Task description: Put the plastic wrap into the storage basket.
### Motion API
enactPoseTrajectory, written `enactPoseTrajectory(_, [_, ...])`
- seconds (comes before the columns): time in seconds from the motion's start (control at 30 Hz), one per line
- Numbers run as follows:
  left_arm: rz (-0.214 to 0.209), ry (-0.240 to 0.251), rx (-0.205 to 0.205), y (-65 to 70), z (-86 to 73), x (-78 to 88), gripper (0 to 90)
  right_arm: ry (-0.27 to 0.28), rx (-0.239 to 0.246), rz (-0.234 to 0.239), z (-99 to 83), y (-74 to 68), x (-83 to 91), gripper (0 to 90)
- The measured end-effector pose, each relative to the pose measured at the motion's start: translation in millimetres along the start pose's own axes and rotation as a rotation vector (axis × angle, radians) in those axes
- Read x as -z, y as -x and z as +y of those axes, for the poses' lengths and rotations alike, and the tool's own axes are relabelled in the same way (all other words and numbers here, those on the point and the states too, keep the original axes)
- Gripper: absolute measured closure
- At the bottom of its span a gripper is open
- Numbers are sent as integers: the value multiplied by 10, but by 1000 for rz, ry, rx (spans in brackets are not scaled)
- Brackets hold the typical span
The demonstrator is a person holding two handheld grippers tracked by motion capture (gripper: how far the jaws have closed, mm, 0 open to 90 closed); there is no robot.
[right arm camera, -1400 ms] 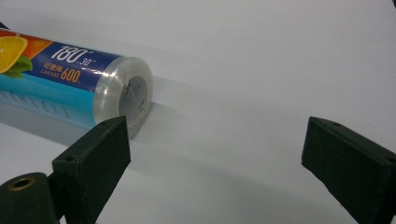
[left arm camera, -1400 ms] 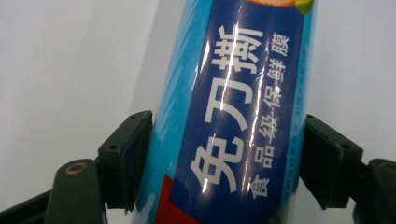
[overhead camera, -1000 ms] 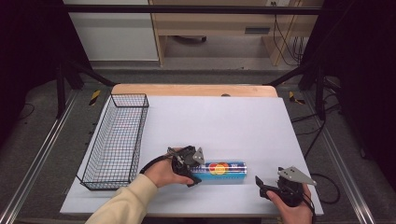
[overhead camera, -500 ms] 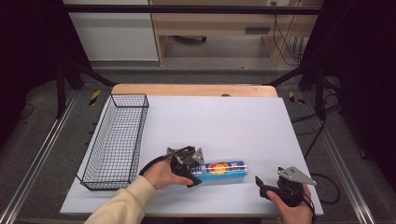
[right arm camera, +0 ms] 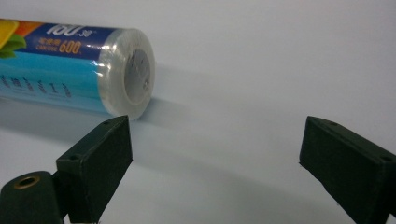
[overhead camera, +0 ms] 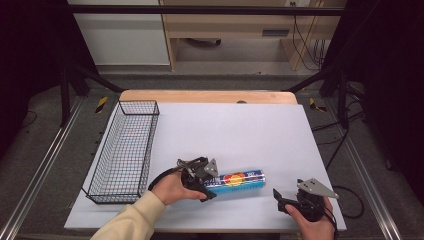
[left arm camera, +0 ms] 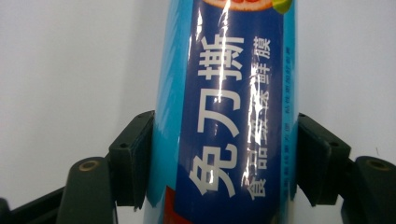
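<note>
A blue roll of cling film (overhead camera: 235, 179) with white lettering and an orange picture lies on its side near the front of the white table top (overhead camera: 240, 130). My left gripper (overhead camera: 211, 181) is at the roll's left end. In the left gripper view the jaws have just been closing, and both pads now press on the sides of the roll (left arm camera: 224, 116), so my left gripper (left arm camera: 224, 158) is shut on it. My right gripper (overhead camera: 280, 200) rests to the right of the roll. It stands open (right arm camera: 215, 144), with the capped end of the roll (right arm camera: 126, 70) just beyond its left pad.
A black wire basket (overhead camera: 107, 150) stands along the left side of the table. A wooden edge (overhead camera: 210, 96) runs along the far side. Metal rails and cables flank the table on the floor.
</note>
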State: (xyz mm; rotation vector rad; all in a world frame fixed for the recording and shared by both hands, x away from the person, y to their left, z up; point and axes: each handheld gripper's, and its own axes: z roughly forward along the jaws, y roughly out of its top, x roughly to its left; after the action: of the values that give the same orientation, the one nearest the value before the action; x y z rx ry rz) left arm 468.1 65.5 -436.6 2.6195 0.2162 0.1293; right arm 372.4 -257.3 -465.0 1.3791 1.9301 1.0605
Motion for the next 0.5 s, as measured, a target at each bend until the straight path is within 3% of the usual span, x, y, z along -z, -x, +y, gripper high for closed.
enactPoseTrajectory(0.07, [-26,14,14,-4,12,37,310,2,2,-1,1,-2,1,96])
enactPoseTrajectory(0.5, [-38,57,29,134,69,171,313,0,3,1,-1,-7,-5,98])
